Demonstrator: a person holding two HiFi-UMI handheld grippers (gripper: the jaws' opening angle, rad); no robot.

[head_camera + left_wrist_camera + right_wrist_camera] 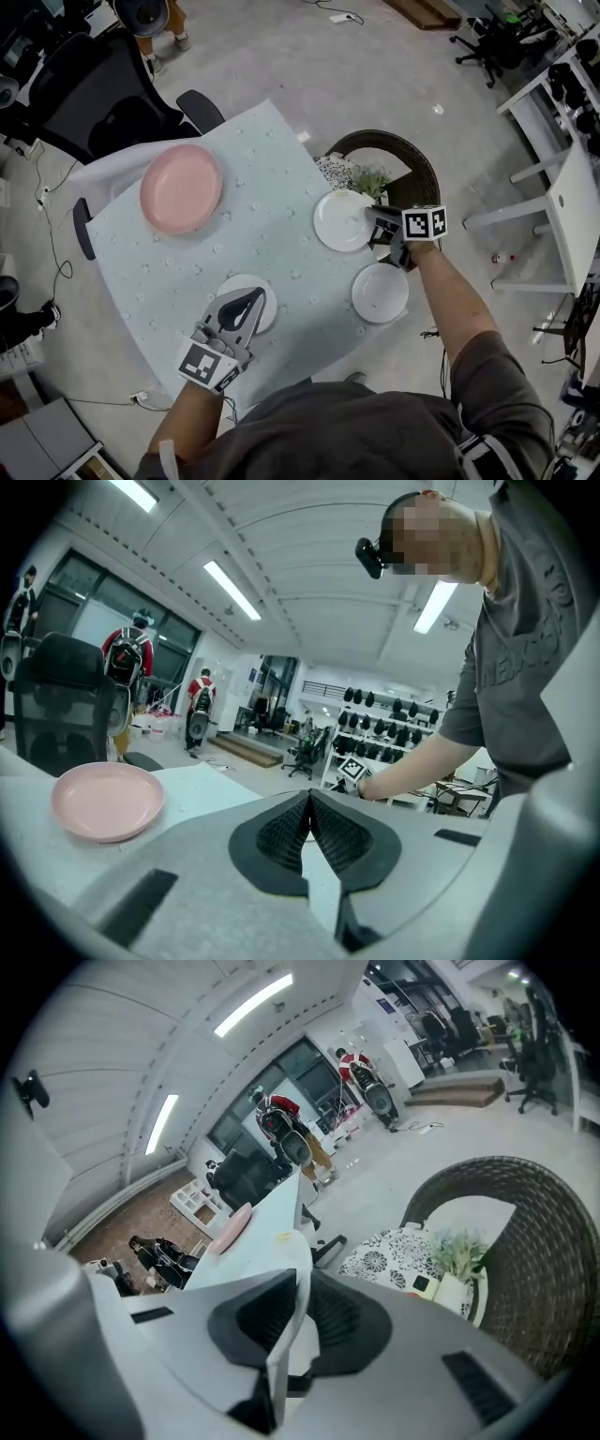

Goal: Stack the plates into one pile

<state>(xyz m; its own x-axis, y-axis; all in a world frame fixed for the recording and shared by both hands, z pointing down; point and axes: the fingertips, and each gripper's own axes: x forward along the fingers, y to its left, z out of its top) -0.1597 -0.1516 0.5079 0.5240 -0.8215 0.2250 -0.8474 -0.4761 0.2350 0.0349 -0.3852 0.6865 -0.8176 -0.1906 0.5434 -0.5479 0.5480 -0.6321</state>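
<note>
White round plate point(342, 220) is pinched by its rim in your right gripper point(373, 223), left gripper point(251, 298) clenched empty; next, probably lift it onto the smaller white plate point(380, 292).

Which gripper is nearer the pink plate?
Left. The left gripper lies over a small plate near the pink plate; the right gripper, gripping a larger white plate, is farther across.

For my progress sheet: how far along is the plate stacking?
Done: nothing; all four plates lie apart on the table. In hand: the right claw grips the rim of the far white plate; the left claw, shut, is over a small plate. Left: piling those with the pink plate and the near white plate.
</note>
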